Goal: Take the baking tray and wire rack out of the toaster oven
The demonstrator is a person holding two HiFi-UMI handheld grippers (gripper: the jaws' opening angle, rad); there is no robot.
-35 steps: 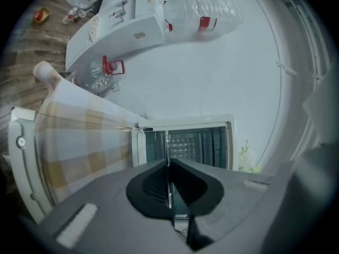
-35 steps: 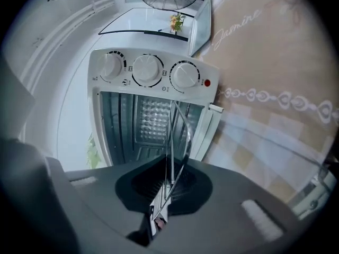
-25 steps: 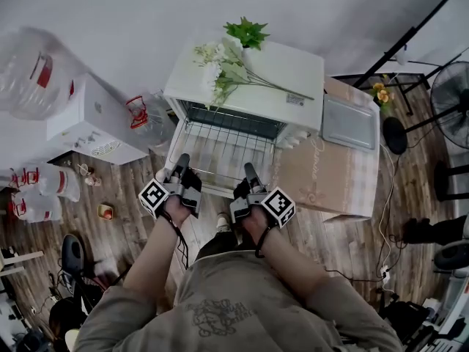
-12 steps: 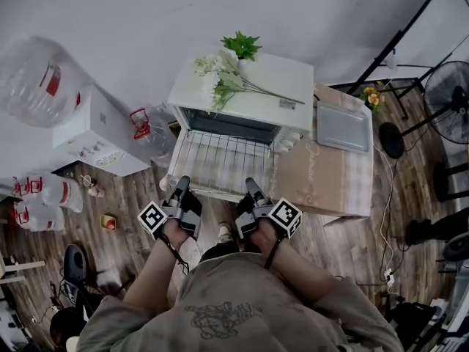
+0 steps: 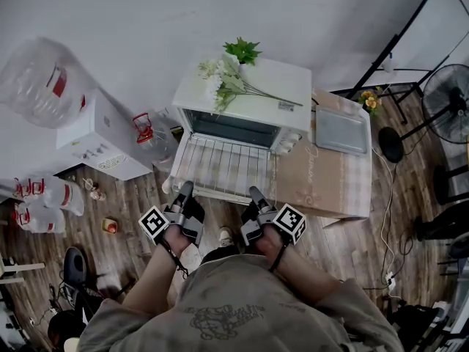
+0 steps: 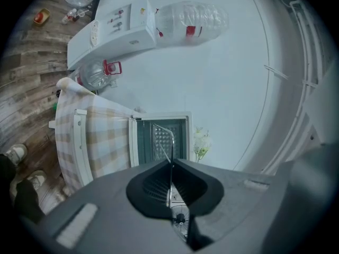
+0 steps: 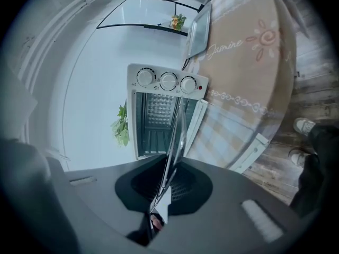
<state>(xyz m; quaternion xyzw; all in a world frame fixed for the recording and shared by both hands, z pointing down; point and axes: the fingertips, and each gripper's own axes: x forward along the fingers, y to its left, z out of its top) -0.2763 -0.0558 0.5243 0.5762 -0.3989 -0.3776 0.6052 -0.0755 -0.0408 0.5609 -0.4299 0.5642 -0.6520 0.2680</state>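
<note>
The thin silver wire rack [image 5: 223, 169] is clamped at its near edge by the left gripper [image 5: 184, 191] and the right gripper [image 5: 254, 194]. Ahead of them, it is judged mostly drawn from the white box-shaped toaster oven [image 5: 256, 94]. Farther right, the flat grey baking tray [image 5: 341, 130] is seen already out

Plain white wall [image 5: 146, 20] behind, wood-plank floor [image 5: 132, 196] all around, with cables [image 5: 384, 222] lying at the right. The table [image 5: 330, 189] has a pale checked cloth. A standing fan [image 5: 448, 97] sits off right, and big clear water jugs [image 5: 40, 83] crowd the left.
</note>
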